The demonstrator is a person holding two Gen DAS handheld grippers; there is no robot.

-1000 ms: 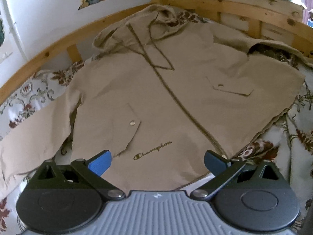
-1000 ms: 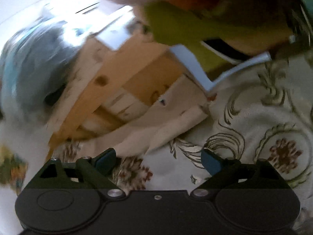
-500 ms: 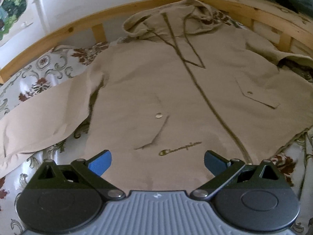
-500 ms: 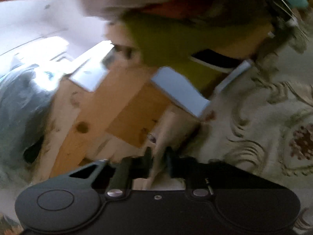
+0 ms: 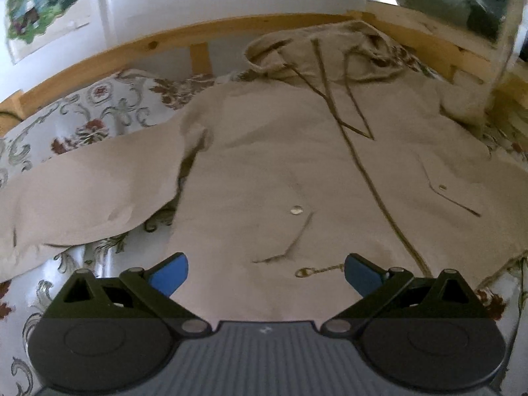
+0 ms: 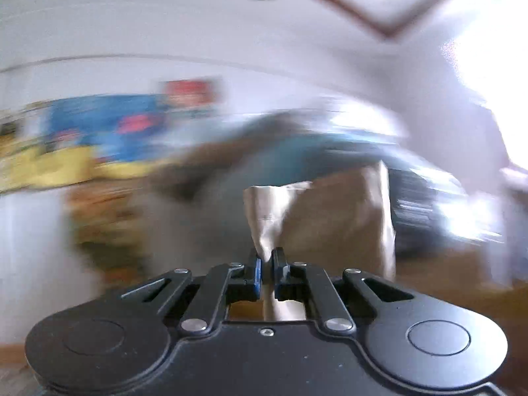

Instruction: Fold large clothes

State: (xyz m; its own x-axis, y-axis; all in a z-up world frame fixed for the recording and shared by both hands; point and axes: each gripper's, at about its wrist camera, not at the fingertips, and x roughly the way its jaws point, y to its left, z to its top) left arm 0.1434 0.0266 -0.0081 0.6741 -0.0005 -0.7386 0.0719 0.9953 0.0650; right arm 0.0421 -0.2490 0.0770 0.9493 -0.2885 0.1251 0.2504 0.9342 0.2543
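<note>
On floral bedspread, beige hooded jacket, spread flat.

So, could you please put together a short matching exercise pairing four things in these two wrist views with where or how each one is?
Things:
1. left gripper
2. right gripper
3. beige jacket
4. wooden bed rail

States or places:
A. spread front-up on the floral bedspread
B. runs along the white wall behind the hood
C. jaws apart, nothing between them
D. pinching a fold of beige fabric

Pairs: 1-C, 2-D, 3-A, 4-B
</note>
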